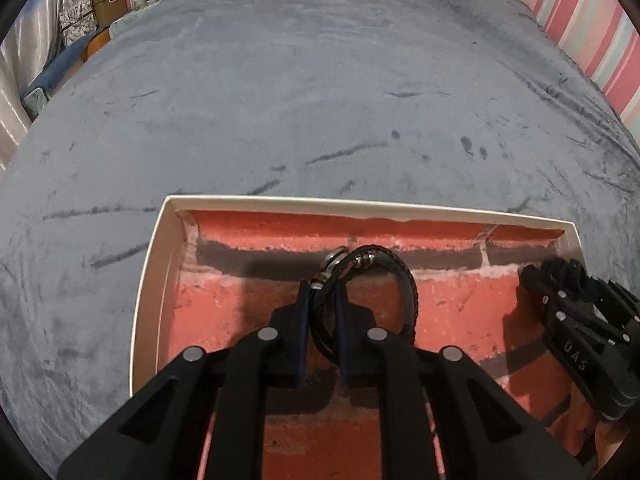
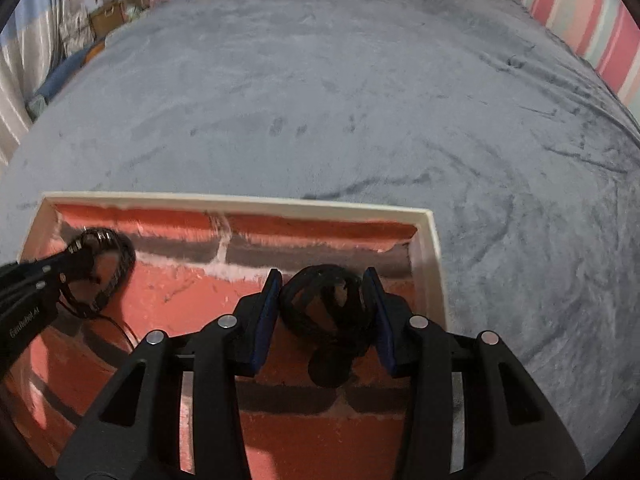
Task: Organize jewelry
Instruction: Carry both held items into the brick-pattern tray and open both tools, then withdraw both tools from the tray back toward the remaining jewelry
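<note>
A shallow white box [image 1: 154,280] lined with a red brick print lies on a grey bedspread. My left gripper [image 1: 322,292] is shut on a black braided leather bracelet [image 1: 408,284] with silver clasp parts, held low over the box's back left part. In the right wrist view my right gripper [image 2: 324,280] is shut on a looped black bracelet [image 2: 320,304], over the box's right side near its white rim [image 2: 434,264]. Each gripper appears in the other's view: the right gripper [image 1: 560,276] at the right edge, the left gripper [image 2: 86,250] at the left with its bracelet [image 2: 116,276].
The grey plush bedspread [image 1: 320,100] stretches beyond the box on all sides. A pink striped wall [image 1: 580,12] runs along the right. Boxes and clutter [image 1: 92,12] stand off the bed's far left corner.
</note>
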Demonstrator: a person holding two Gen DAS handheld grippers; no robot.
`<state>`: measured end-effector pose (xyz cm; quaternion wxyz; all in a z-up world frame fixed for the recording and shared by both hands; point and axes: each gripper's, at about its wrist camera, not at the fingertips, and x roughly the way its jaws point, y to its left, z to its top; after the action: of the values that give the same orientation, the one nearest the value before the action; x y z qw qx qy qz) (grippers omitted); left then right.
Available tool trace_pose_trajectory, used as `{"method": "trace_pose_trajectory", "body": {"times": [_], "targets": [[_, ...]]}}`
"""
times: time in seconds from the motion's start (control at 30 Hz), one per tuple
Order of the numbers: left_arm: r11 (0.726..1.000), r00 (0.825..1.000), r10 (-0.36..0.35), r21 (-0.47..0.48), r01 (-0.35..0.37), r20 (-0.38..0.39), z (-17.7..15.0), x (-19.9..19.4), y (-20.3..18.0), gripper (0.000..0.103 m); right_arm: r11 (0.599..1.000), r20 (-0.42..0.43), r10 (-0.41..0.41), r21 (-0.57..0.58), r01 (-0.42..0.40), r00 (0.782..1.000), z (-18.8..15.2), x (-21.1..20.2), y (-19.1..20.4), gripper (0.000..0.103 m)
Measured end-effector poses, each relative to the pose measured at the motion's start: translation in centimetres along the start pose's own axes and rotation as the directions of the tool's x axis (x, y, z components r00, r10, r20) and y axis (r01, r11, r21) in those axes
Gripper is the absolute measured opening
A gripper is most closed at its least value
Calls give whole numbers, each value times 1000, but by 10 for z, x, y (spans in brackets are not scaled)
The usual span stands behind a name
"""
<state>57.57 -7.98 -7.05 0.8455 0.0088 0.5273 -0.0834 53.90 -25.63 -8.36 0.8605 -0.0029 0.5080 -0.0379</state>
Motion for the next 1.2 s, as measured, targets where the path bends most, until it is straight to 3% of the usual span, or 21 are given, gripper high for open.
{"method": "trace_pose_trajectory", "body": {"times": [0.07,0.17,0.23,0.3,0.43,0.53,0.6,0.67,0.77,0.83,1.1,1.2], "targets": [[1000,1000,11,9,-11,-4,2,1,-2,13,1000,-2,-8,5,8,1000,1,1,0,43],[1000,1000,4,16,-4,-4,0,-1,-4,14,1000,-14,-9,-19,9,1000,0,0,5,68],[1000,1000,-3,13,3,-13,-3,-6,-3,20,999,7,-6,-34,6,1000,-3,-9,4,74],[999,1000,29,26,-29,11,-9,-17,-6,61,999,40,16,-32,-14,999,-5,-22,-3,86],[997,997,21,69,-27,79,-17,-46,-15,65,996,96,84,1,-85,992,-14,-59,-25,87],[994,989,39,93,-52,143,-24,-78,-17,65,997,147,76,7,-77,986,-21,-89,-45,95],[995,982,34,85,-51,188,-29,-101,-15,73,997,177,72,15,-76,982,-30,-112,-61,99],[997,970,17,74,-36,242,-39,-130,-10,73,997,194,71,18,-76,978,-42,-133,-75,99],[997,950,44,52,-63,310,-57,-166,-4,91,998,227,52,20,-58,973,-60,-159,-91,99],[997,931,51,43,-71,361,-67,-188,0,94,999,246,32,23,-39,969,-73,-176,-97,99],[998,900,33,33,-52,436,-131,-252,25,95,1000,343,12,16,-18,939,-136,-235,-92,99],[997,905,52,24,-69,422,-156,-267,34,95,1000,361,-5,15,-1,933,-161,-247,-82,99]]}}
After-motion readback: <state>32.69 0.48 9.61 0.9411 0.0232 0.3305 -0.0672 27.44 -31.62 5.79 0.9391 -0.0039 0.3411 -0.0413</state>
